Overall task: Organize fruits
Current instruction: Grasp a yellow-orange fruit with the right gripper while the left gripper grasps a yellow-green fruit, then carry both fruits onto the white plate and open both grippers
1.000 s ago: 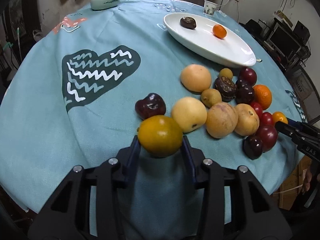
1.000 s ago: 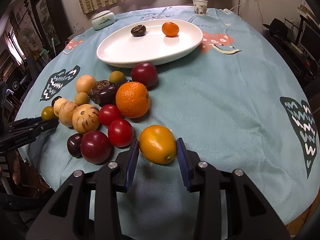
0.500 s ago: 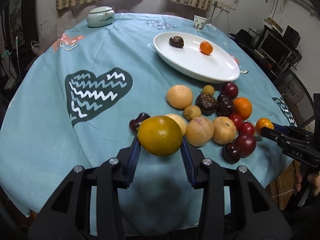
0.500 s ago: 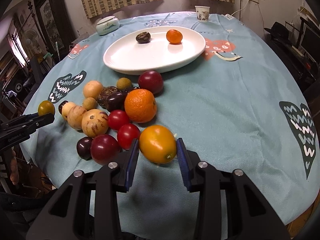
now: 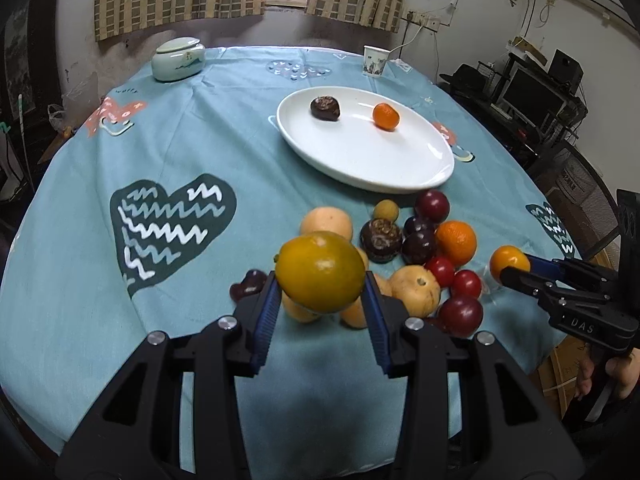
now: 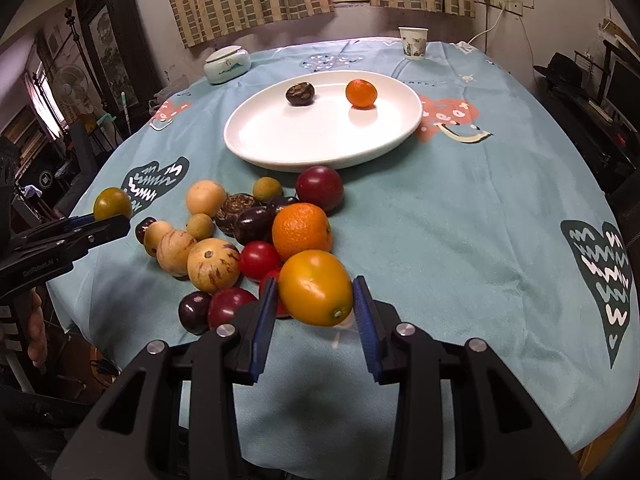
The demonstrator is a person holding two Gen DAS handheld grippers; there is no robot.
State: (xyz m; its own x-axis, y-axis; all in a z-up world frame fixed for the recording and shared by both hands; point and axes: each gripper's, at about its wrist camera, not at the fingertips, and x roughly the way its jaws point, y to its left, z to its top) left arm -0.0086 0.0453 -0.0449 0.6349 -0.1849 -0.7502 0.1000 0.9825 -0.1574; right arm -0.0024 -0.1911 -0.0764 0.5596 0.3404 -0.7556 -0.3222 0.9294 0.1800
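My left gripper [image 5: 321, 280] is shut on a yellow-green citrus fruit [image 5: 320, 272] and holds it in the air above the near side of the fruit pile [image 5: 416, 290]. My right gripper [image 6: 314, 284] is shut on a yellow-orange fruit [image 6: 316, 288] just over the front of the same pile [image 6: 208, 264]. Each gripper shows in the other's view, left gripper [image 6: 112, 220] and right gripper [image 5: 516, 272]. Beyond the pile lies a white oval plate [image 5: 400, 168] with a dark wrinkled fruit [image 5: 325, 108] and a small orange [image 5: 386, 116] on it.
The round table wears a blue cloth [image 5: 180, 140] with heart prints. At its far edge stand a lidded ceramic jar [image 5: 178, 59] and a paper cup [image 5: 375, 61]. A person's hand [image 5: 616, 376] grips the right handle. Shelves with monitors [image 5: 532, 96] stand off the right side.
My left gripper has risen with the yellow-green fruit, so the pile and cloth now sit lower and farther below it. The right gripper keeps its fruit and has hardly moved.
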